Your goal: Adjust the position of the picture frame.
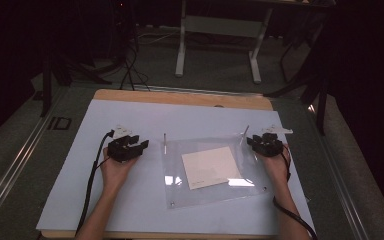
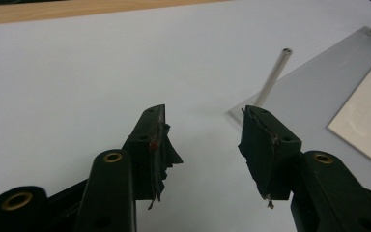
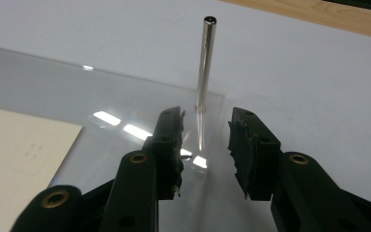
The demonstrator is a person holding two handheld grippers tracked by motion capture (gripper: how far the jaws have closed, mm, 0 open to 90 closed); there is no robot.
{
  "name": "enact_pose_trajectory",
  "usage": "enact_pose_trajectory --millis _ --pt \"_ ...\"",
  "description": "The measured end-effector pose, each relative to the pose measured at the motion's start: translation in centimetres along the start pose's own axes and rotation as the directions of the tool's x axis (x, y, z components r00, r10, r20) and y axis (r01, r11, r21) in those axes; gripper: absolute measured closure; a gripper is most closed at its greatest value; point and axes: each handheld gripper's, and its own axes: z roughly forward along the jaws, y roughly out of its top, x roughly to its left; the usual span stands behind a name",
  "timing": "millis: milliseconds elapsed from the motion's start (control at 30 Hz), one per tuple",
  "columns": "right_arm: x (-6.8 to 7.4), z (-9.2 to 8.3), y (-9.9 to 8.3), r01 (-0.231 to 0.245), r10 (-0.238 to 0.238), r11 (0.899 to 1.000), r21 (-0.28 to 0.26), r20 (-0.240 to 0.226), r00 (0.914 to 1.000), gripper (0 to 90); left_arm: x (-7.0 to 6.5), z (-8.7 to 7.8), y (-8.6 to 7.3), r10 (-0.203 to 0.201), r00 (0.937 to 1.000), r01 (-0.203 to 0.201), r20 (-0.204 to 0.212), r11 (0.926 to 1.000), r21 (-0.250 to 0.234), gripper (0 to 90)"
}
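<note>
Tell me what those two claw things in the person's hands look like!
Both are black. The left gripper and right gripper each have two chunky jaws with brass-ringed bolt holes and ragged black pads. A grey three-cornered plate sits on top, and a black cable trails back. The forearms are bare, no sleeves.

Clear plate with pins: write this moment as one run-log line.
left claw open, beside plate corner | right claw open around pin | card on clear plate
</note>
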Motion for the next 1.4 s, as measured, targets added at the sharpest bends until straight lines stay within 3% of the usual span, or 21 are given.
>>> enact_pose_trajectory --millis 267,433,633,700,800,933,1133,1233,1400 --pt "-0.4 1.3 1.5 -0.034 0.034 0.999 -0.041 -0.001 0.9994 68.8 -1.1 2.0 0.5 -0.007 0.9989 0.007 0.046 1.0000 0.005 54.1" --pt "-0.6 2.0 2.2 -0.055 0.055 0.997 -0.056 -0.001 0.9985 73.3 -1.9 2.9 0.8 0.002 0.9988 -0.002 0.050 1.0000 -0.003 57.0" --pt "-0.2 2.9 3.1 -0.044 0.044 0.998 -0.048 0.006 0.9990 76.6 -2.3 4.2 1.1 -0.018 0.9977 0.018 0.066 0.9998 0.001 64.5" --pt "-0.1 3.1 3.3 -0.044 0.045 0.998 -0.045 0.003 0.9990 78.6 -2.5 4.5 1.2 -0.020 0.9989 0.020 0.042 0.9998 0.004 69.4" --pt "0.1 3.5 3.4 -0.036 0.036 0.999 -0.033 0.006 0.9993 79.1 -2.2 4.8 1.2 -0.038 0.9979 0.038 0.052 0.9993 0.001 70.9" --pt "0.2 3.7 3.2 -0.034 0.035 0.999 -0.030 0.010 0.9993 79.7 -2.3 4.5 1.1 -0.033 0.9979 0.034 0.055 0.9994 -0.010 68.5" --pt "0.1 3.6 2.9 -0.035 0.036 0.999 -0.023 0.012 0.9993 82.0 -2.6 4.4 0.7 0.005 0.9988 -0.004 0.049 0.9998 -0.021 66.4" --pt "0.1 3.6 2.9 -0.044 0.044 0.999 -0.025 0.013 0.9989 83.3 -2.5 4.3 0.7 -0.001 0.9983 0.003 0.058 0.9997 -0.026 66.5" --pt "0.0 3.6 2.9 -0.041 0.042 0.999 -0.023 0.013 0.9991 84.3 -3.0 4.6 0.5 0.032 0.9963 -0.031 0.079 0.9992 -0.024 66.5"
